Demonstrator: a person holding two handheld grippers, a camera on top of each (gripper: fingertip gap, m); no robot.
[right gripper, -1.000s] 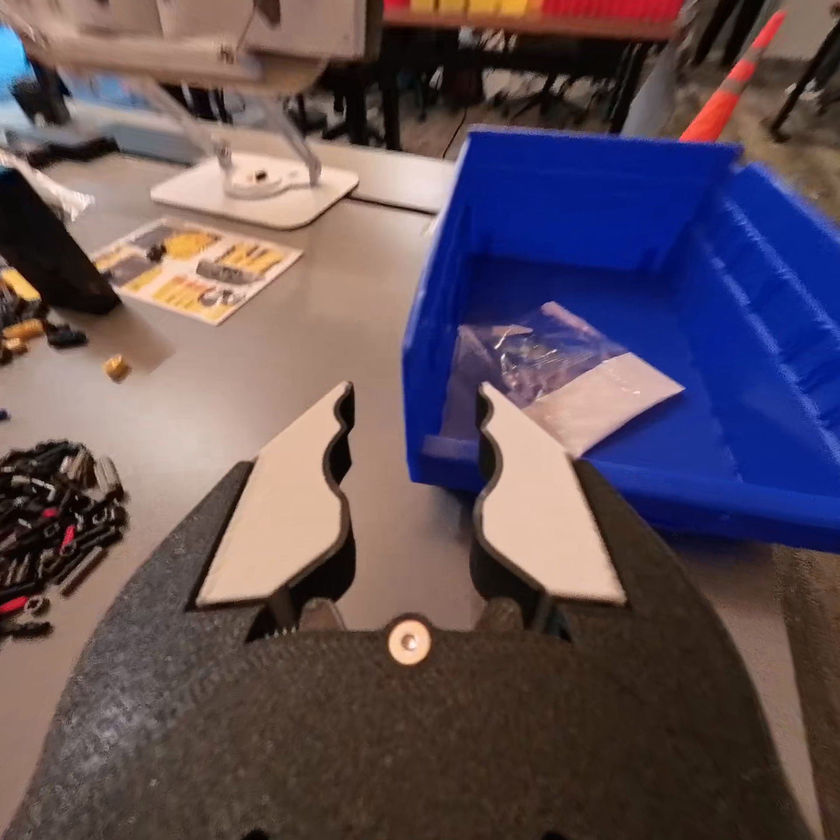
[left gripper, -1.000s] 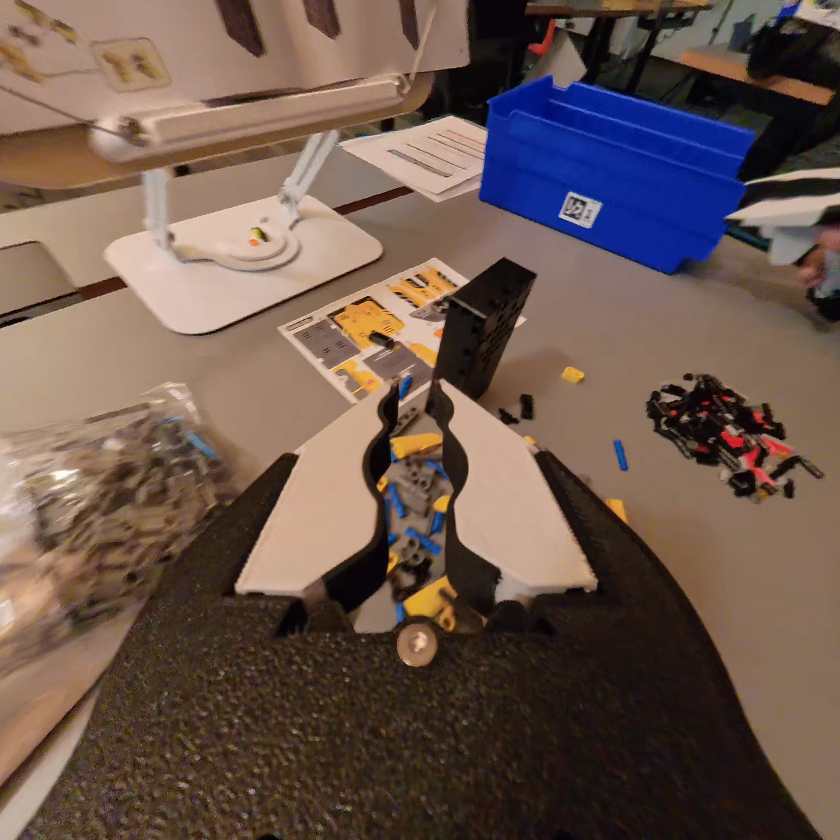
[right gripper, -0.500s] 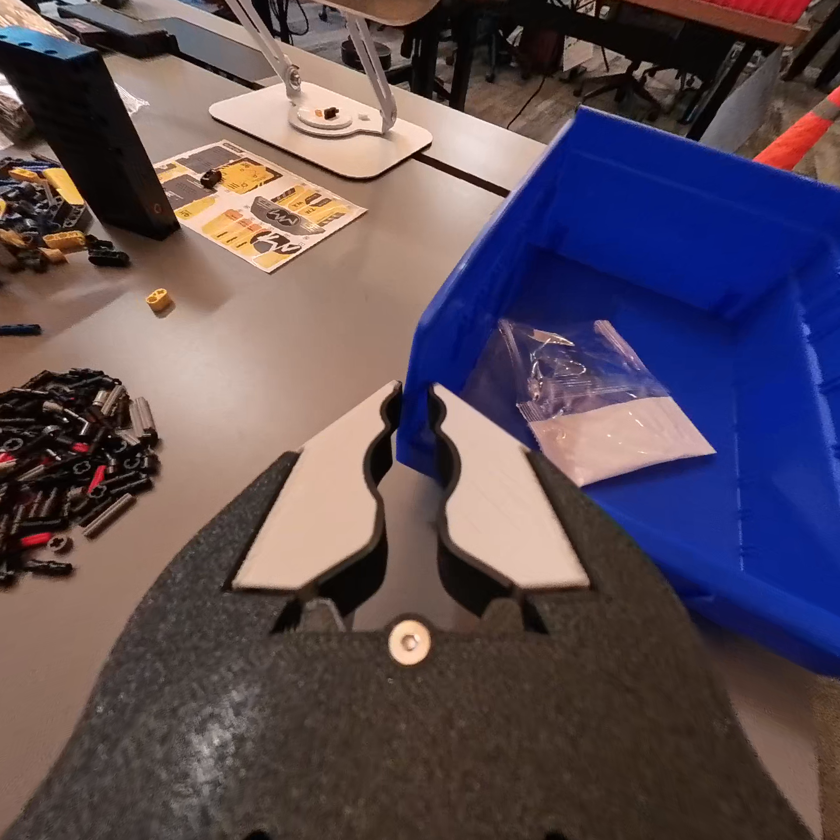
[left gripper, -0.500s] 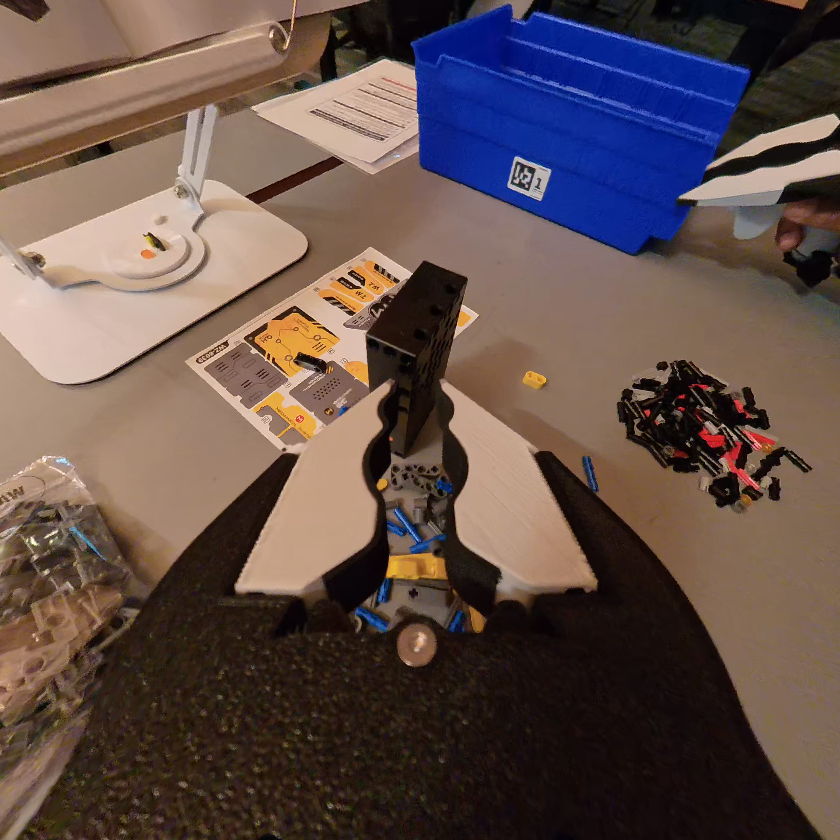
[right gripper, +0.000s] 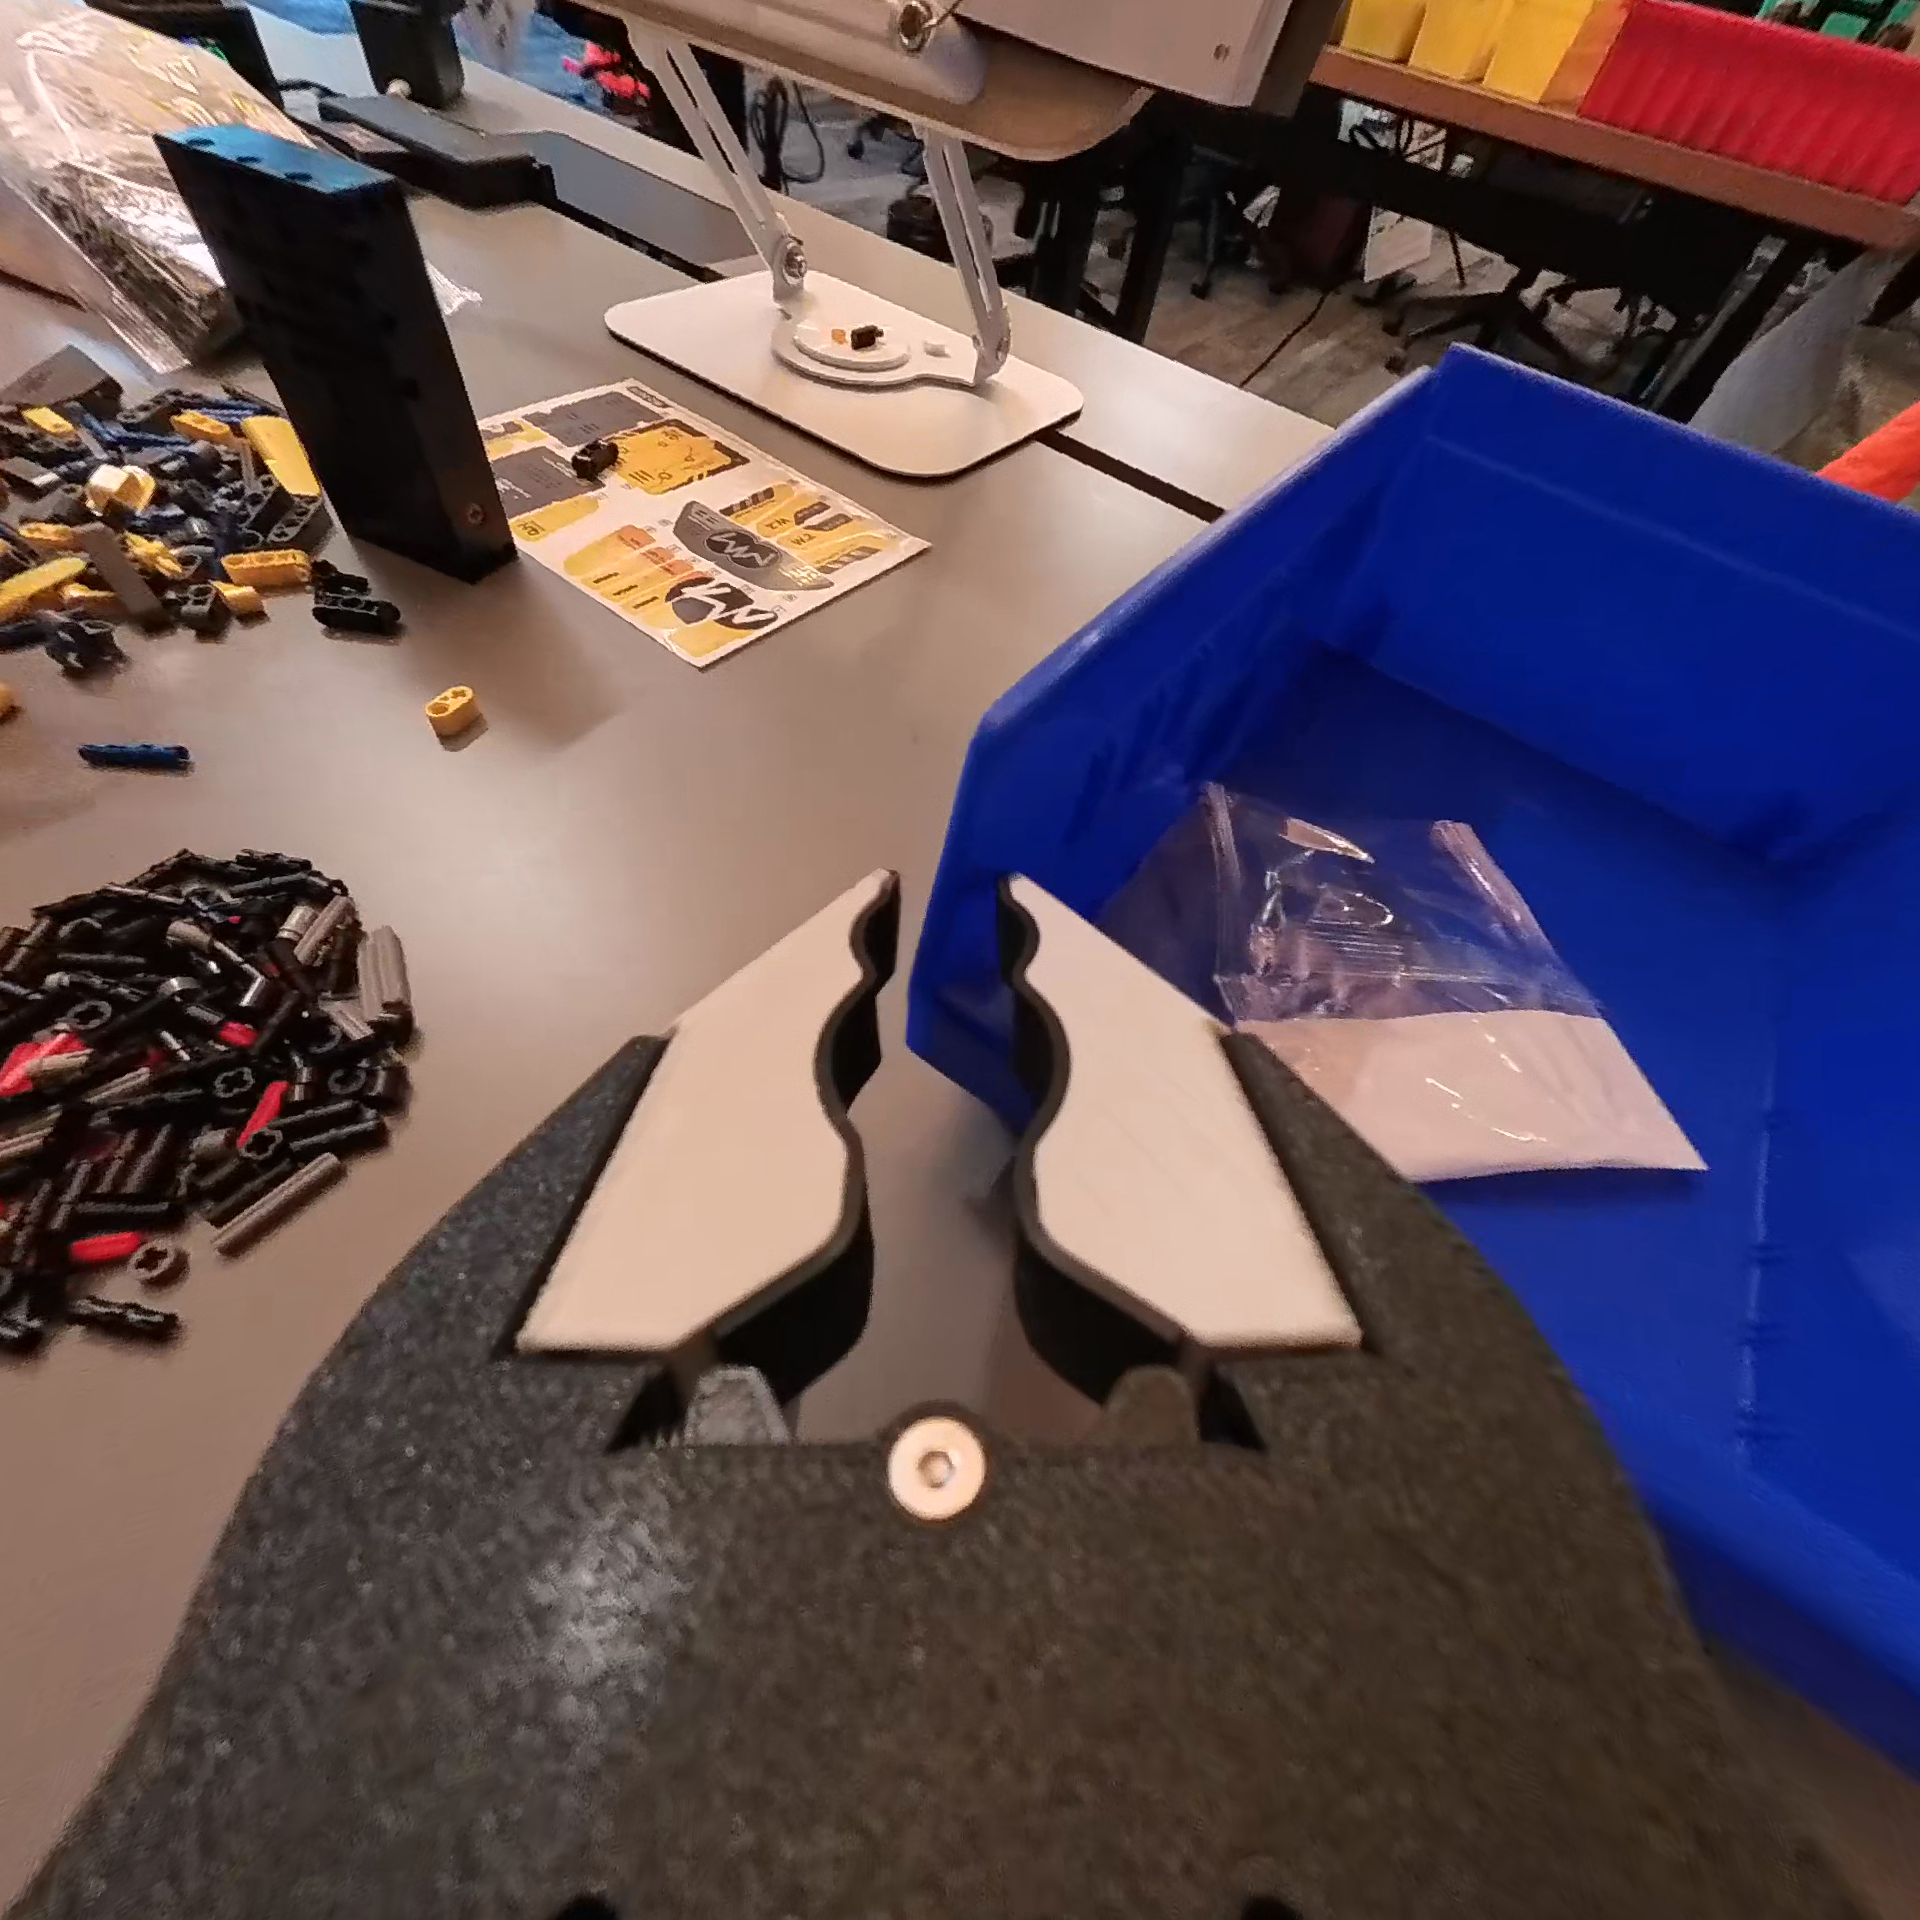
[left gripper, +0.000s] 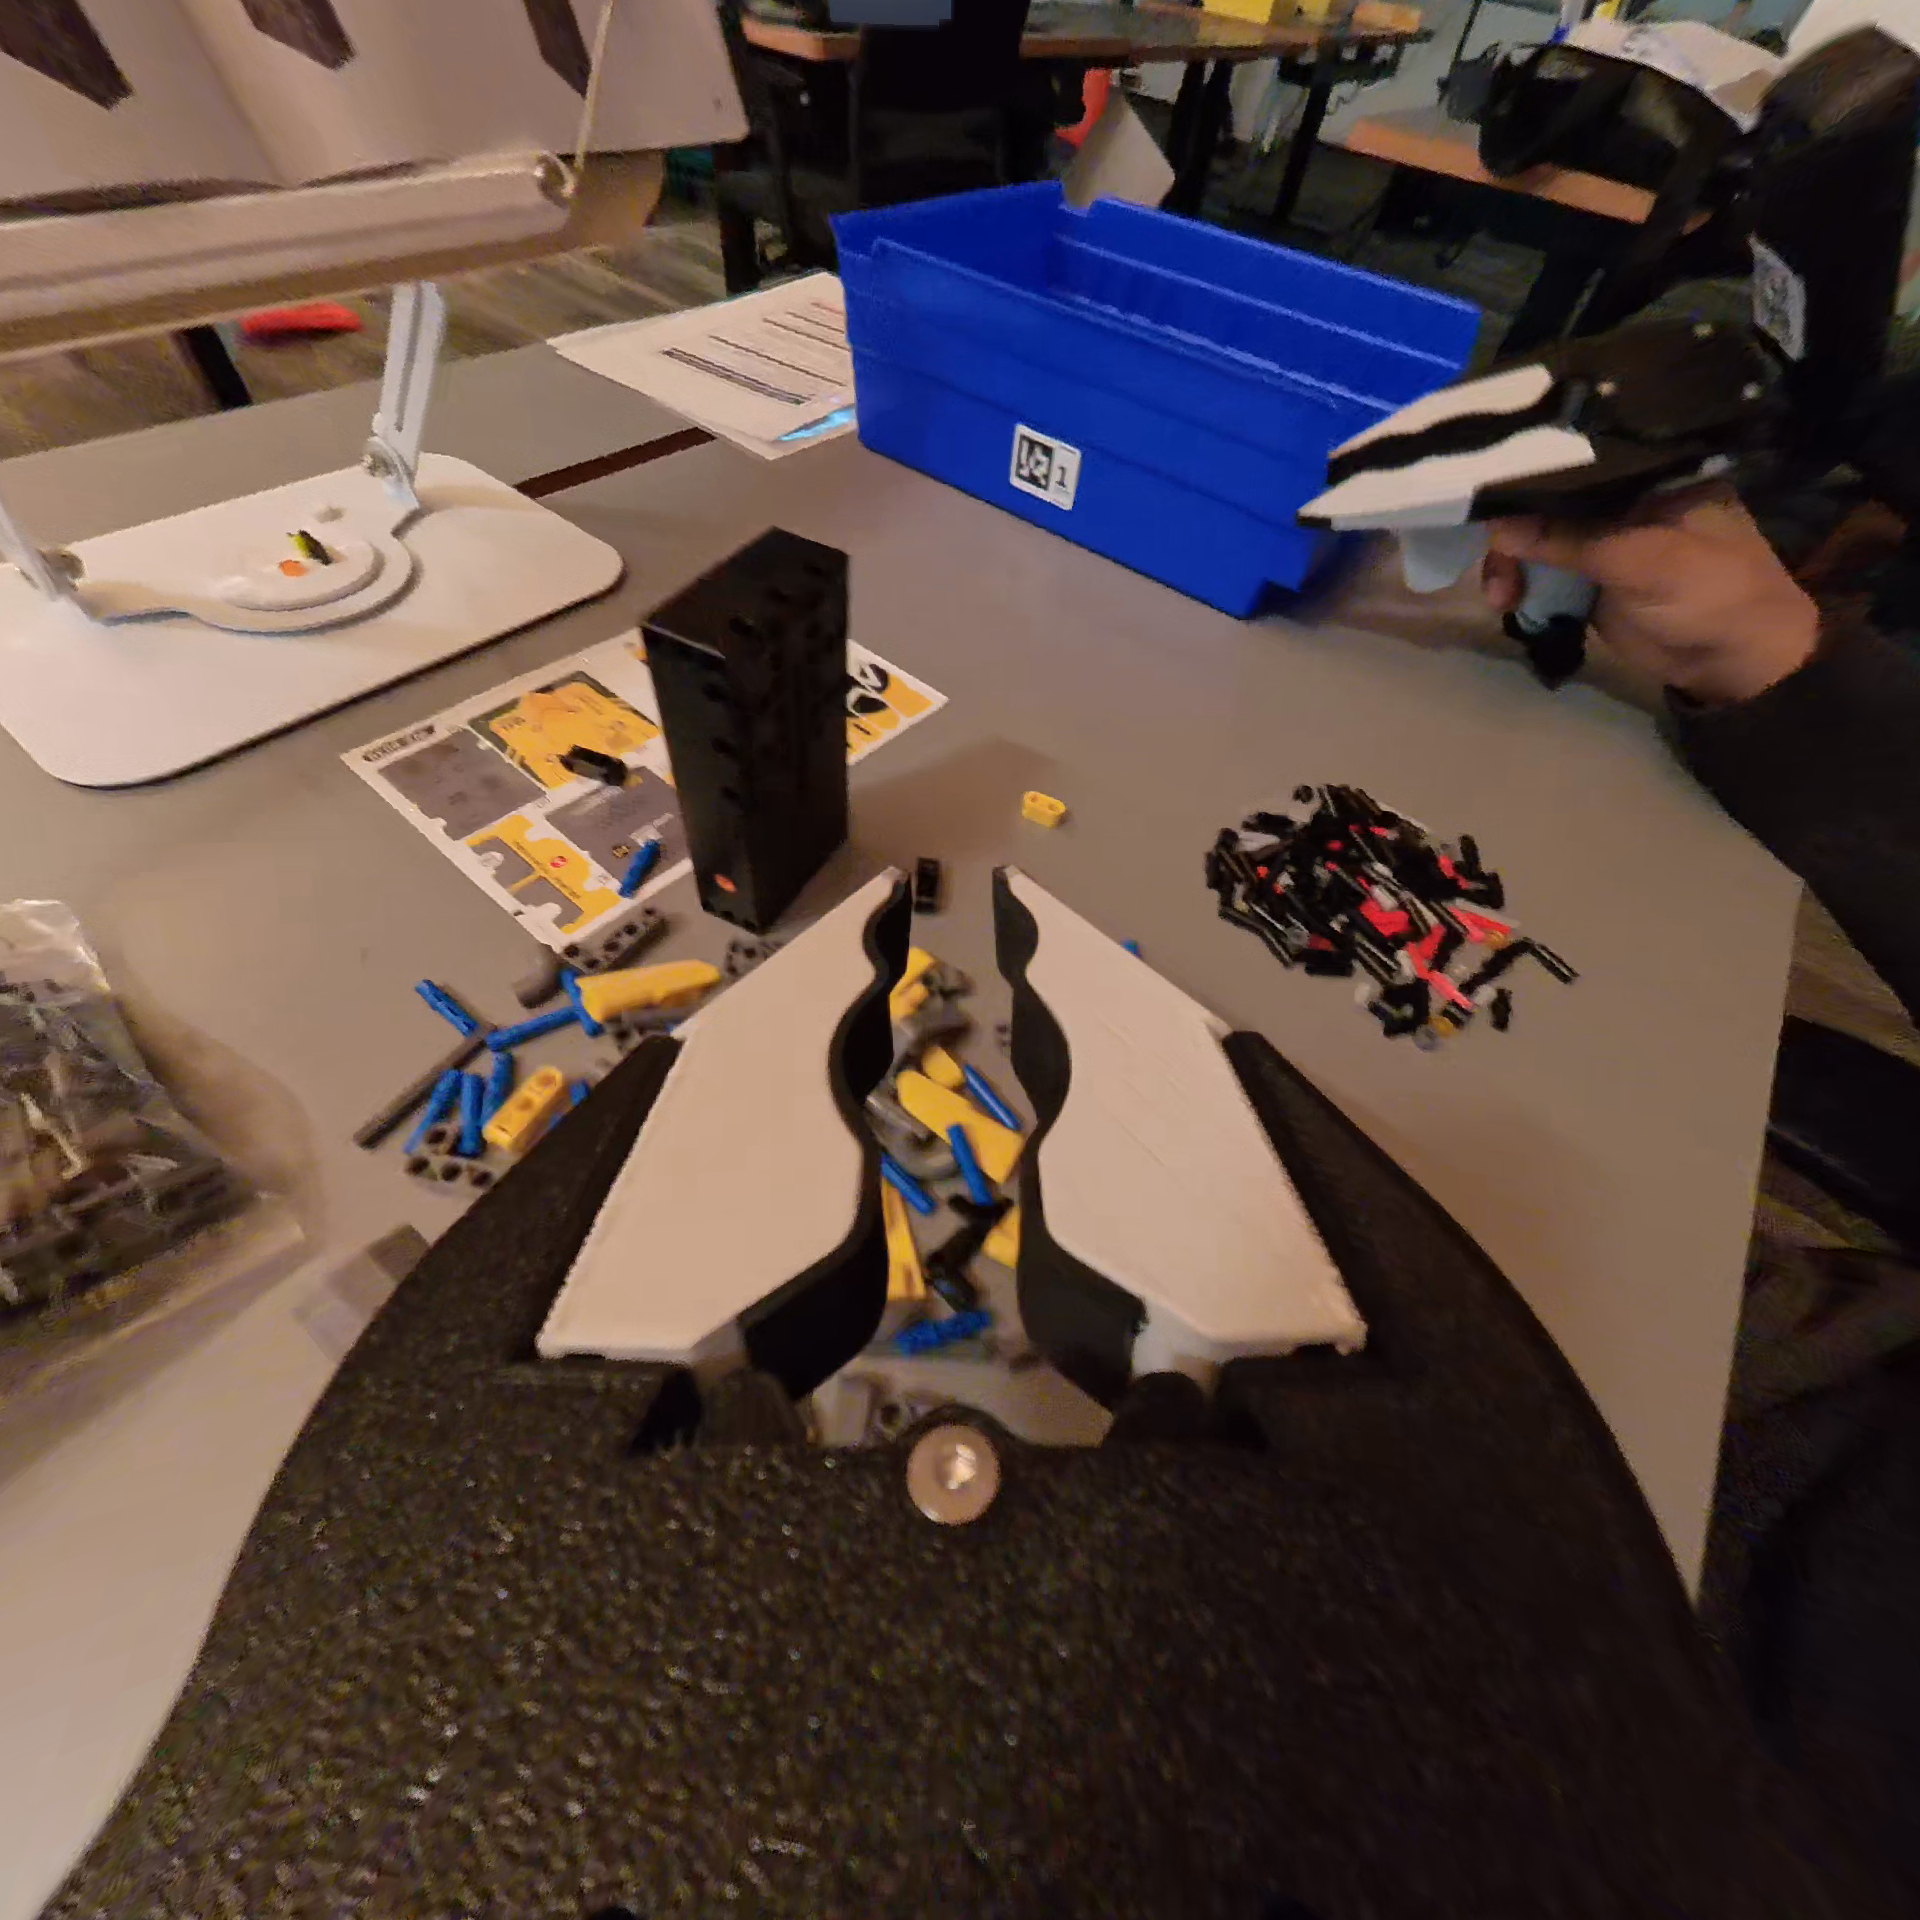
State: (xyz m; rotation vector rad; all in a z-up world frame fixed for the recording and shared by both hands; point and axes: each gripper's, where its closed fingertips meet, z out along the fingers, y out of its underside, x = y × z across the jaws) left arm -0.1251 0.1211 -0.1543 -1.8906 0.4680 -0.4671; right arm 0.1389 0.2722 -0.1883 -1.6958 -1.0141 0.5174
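The left gripper (left gripper: pixel 945 894), parted and empty, hovers above loose yellow and blue bricks (left gripper: pixel 940 1122) beside the upright black block (left gripper: pixel 753 727). The right gripper (right gripper: pixel 948 899), parted and empty, sits at the blue bin (right gripper: pixel 1039 831) corner.

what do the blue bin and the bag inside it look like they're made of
Blue bin: seemingly moulded hard plastic with a smooth, slightly glossy finish, judging by its uniform colour and soft sheen on the walls.
Bag: thin clear plastic film, crinkled with bright glints; its lower part looks white and opaque.
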